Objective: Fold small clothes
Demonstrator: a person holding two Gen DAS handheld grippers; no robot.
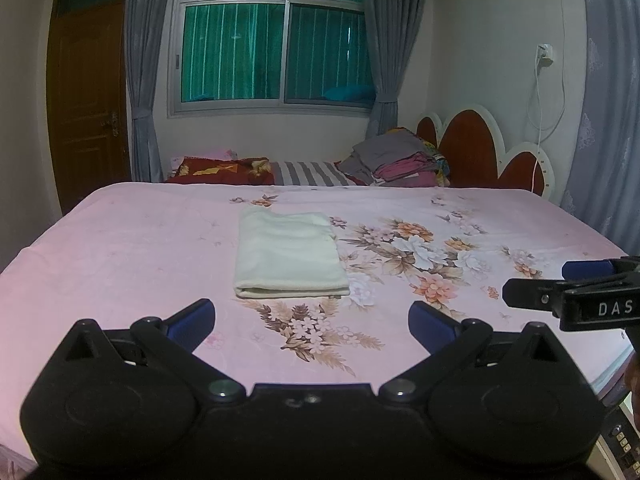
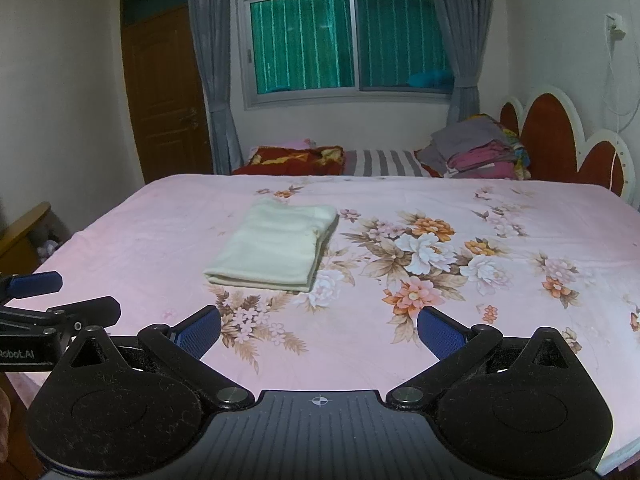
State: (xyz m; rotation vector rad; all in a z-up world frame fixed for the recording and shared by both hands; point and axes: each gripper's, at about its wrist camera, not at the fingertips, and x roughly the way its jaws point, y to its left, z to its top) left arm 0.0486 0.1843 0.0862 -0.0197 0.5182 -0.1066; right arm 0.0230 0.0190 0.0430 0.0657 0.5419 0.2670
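A cream cloth (image 1: 289, 254) lies folded into a neat rectangle on the pink flowered bed sheet (image 1: 120, 264). It also shows in the right wrist view (image 2: 272, 246). My left gripper (image 1: 312, 320) is open and empty, held above the sheet just short of the cloth's near edge. My right gripper (image 2: 319, 330) is open and empty, to the right of the cloth and nearer me. The right gripper's fingers (image 1: 532, 292) show at the right edge of the left wrist view. The left gripper's fingers (image 2: 92, 308) show at the left edge of the right wrist view.
A pile of folded clothes (image 1: 400, 156) and patterned bedding (image 1: 224, 170) lie at the far side of the bed. A red and white headboard (image 1: 480, 148) stands at the right. A window, grey curtains and a brown door (image 1: 88, 92) are behind.
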